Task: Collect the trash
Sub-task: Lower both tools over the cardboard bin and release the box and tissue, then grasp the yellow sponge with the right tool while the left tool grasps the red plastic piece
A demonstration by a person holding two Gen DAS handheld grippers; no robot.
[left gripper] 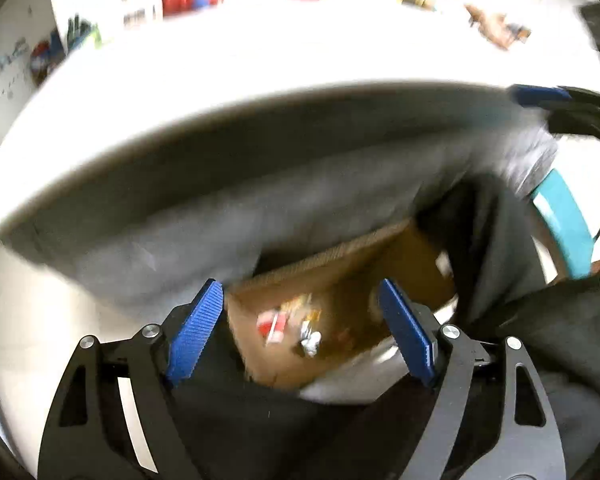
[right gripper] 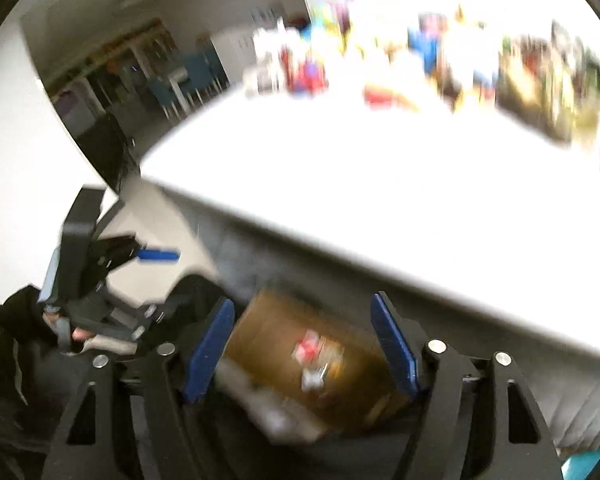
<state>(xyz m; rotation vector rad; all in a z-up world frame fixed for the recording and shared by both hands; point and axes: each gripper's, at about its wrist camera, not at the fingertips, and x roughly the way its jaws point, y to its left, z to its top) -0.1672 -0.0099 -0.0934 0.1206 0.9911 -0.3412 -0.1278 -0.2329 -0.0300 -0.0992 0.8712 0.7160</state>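
An open cardboard box [left gripper: 352, 280] sits low, below the white table's front edge [left gripper: 180, 148], with red, white and yellow wrappers [left gripper: 292, 328] lying in it. My left gripper [left gripper: 300, 304] hangs open and empty above the box. In the right wrist view the same box [right gripper: 284, 344] with the wrappers [right gripper: 314, 360] lies below my right gripper [right gripper: 302, 320], which is open and empty. The left gripper also shows in the right wrist view [right gripper: 156, 255], at the left. Both views are blurred.
Blurred colourful packages [right gripper: 380, 64] and bags [right gripper: 548, 80] stand along the white table's far side [right gripper: 380, 184]. A teal chair [left gripper: 568, 220] is at the right. Dark clothing [left gripper: 540, 340] lies beside the box. Chairs and shelves [right gripper: 140, 68] stand in the room behind.
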